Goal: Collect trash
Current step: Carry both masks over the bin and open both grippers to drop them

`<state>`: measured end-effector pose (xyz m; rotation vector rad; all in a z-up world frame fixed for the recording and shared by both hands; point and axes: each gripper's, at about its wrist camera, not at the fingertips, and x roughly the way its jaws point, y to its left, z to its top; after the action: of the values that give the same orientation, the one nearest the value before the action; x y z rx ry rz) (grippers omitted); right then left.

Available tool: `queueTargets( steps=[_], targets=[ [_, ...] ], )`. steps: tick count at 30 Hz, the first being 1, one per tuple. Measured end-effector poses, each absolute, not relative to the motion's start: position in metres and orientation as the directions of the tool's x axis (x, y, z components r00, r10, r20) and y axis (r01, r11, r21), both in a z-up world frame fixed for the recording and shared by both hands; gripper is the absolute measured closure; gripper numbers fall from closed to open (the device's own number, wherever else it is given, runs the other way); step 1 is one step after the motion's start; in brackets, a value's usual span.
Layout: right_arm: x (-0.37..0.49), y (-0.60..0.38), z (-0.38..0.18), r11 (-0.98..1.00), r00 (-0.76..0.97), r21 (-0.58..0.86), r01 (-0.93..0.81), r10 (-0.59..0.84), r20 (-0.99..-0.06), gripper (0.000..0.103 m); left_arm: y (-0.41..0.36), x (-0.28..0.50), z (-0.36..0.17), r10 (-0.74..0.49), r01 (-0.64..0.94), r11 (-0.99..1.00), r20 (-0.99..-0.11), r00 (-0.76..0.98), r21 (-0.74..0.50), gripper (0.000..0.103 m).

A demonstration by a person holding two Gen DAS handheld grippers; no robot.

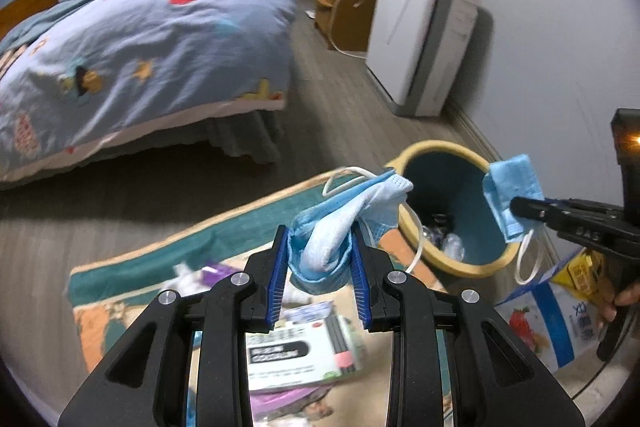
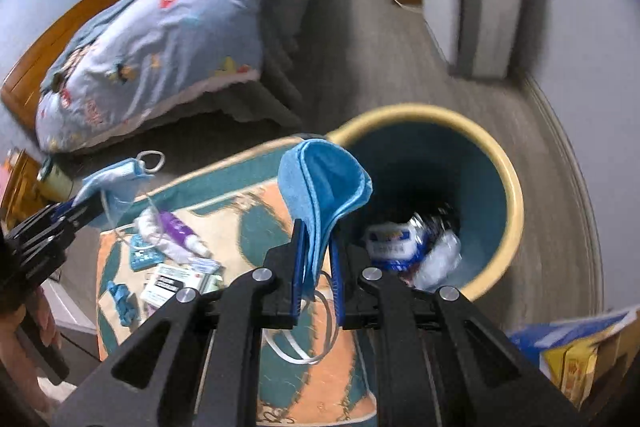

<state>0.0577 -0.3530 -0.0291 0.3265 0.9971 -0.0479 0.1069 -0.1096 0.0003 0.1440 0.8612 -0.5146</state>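
My left gripper [image 1: 320,247] is shut on a crumpled blue face mask [image 1: 340,223] whose white ear loop sticks up to the left. It hangs over the rug, just left of the teal bin with a yellow rim [image 1: 440,147]. My right gripper [image 2: 316,239] is shut on a second, folded blue mask [image 2: 324,183], its white loops dangling below, right at the near left rim of the bin [image 2: 516,203]. Each gripper shows in the other view: the right gripper [image 1: 516,207] over the bin's right side, the left gripper [image 2: 94,205] over the rug's far corner. Bottles and wrappers [image 2: 404,247] lie inside the bin.
On the teal and orange rug [image 2: 248,223] lie a purple tube [image 2: 180,227], leaflets and a white packet [image 1: 304,351]. A bed with a blue quilt [image 1: 152,39] stands behind, a white appliance [image 1: 420,39] by the wall. A blue and yellow carton [image 1: 560,311] sits right of the bin.
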Motion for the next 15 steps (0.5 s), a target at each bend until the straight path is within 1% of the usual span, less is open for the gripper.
queueTargets(
  steps=[7, 11, 15],
  targets=[
    [0.059, -0.389, -0.045, 0.931, 0.54, 0.255, 0.259, 0.079, -0.838, 0.092, -0.153, 0.112, -0.014, -0.389, 0.536, 0.841, -0.772, 0.503, -0.074, 0.073],
    [0.063, -0.4, -0.057, 0.937, 0.516, 0.221, 0.272, 0.052, -0.855, 0.092, -0.176, 0.113, -0.023, -0.39, 0.561, 0.825, -0.783, 0.485, -0.063, 0.073],
    [0.062, -0.413, -0.065, 0.933, 0.509, 0.217, 0.288, 0.043, -0.86, 0.092, -0.199, 0.111, -0.033, -0.39, 0.591, 0.805, -0.793, 0.468, -0.047, 0.073]
  ],
)
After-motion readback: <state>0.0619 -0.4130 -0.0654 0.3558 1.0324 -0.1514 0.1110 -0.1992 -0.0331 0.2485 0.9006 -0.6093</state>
